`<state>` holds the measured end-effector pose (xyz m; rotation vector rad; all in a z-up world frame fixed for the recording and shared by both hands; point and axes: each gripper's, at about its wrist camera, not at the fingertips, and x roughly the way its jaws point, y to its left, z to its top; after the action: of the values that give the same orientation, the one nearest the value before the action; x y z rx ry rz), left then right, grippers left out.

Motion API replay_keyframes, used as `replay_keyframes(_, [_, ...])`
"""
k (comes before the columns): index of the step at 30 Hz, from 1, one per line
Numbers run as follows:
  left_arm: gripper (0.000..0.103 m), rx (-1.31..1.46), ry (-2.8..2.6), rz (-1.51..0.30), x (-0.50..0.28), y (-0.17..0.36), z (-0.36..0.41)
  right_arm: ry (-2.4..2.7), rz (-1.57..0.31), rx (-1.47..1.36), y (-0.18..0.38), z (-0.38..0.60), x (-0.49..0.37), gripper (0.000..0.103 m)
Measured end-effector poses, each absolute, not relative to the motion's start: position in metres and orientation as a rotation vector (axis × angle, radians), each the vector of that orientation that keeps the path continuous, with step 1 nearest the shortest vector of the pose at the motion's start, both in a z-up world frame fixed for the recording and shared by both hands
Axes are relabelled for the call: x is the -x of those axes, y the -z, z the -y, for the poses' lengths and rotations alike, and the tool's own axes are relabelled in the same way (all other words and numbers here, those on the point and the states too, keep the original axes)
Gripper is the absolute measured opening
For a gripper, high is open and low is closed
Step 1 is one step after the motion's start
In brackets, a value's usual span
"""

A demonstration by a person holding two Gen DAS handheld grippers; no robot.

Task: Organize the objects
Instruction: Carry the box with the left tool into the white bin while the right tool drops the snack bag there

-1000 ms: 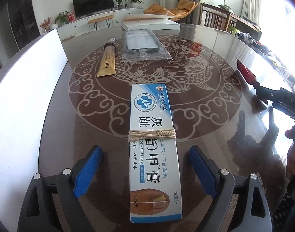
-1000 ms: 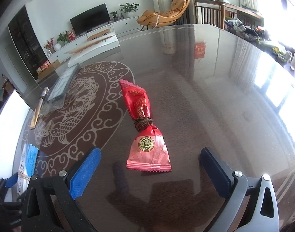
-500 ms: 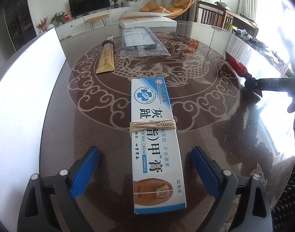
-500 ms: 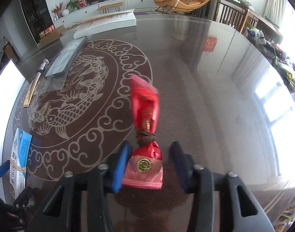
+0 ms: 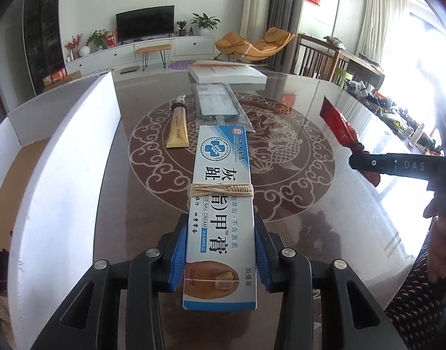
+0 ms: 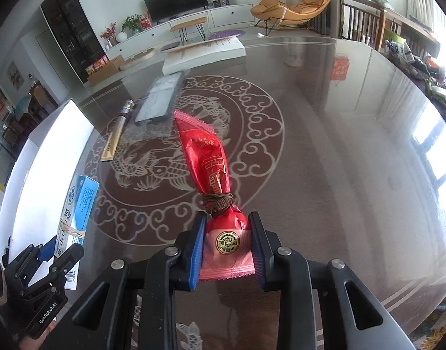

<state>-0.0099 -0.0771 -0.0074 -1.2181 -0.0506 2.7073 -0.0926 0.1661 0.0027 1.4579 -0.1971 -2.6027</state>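
Note:
My left gripper (image 5: 220, 250) is shut on a long blue-and-white nail cream box (image 5: 221, 192) bound with a rubber band, held above the table. My right gripper (image 6: 227, 248) is shut on a red snack packet (image 6: 205, 157) tied with brown cord, lifted off the table. The packet also shows in the left wrist view (image 5: 338, 125), and the box in the right wrist view (image 6: 77, 204). A gold tube (image 5: 177, 128) and a bagged dark phone case (image 5: 218, 105) lie on the table further back.
A white open box (image 5: 62, 175) stands along the table's left side. A white flat box (image 5: 226, 71) lies at the far edge. The glass table (image 6: 325, 145) has a round dragon pattern. Clutter lies along the right edge.
My left gripper has closed on the cream box and lifted it. My right gripper has closed on the red packet and raised it off the table.

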Motion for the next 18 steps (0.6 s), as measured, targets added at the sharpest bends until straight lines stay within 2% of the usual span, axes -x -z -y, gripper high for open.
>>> replay_keyframes(4, [0.041, 1.085, -2.73, 0.268, -0.017, -0.05, 0.128, 2.53, 0.191, -1.325, -0.039, -0.108, 0.087, 0.029])
replay_keyframes(8, [0.041, 0.976, -2.89, 0.32, -0.051, -0.09, 0.203, 2.378, 0.176, -1.191, -0.076, -0.024, 0.073, 0.029])
replay_keyframes(12, [0.041, 1.094, -3.057, 0.331, -0.072, -0.085, 0.278, 2.149, 0.193, -1.149, -0.09, 0.068, 0.061, 0.029])
replay_keyframes(15, [0.041, 1.365, -3.107, 0.31, -0.074, -0.052, 0.319, 2.033, 0.14, -1.162, -0.082, 0.128, 0.053, 0.031])
replay_keyframes(16, [0.042, 1.468, -3.11, 0.322, -0.075, -0.039, 0.33, 2.014, 0.093, -1.171, -0.076, 0.145, 0.049, 0.033])
replay_keyframes(17, [0.045, 1.543, -3.114, 0.346, -0.077, -0.028, 0.339, 1.998, 0.046, -1.186, -0.069, 0.158, 0.045, 0.044])
replay_keyframes(18, [0.055, 1.59, -3.113, 0.378, -0.08, -0.02, 0.344, 1.989, 0.013, -1.203, -0.061, 0.168, 0.041, 0.054])
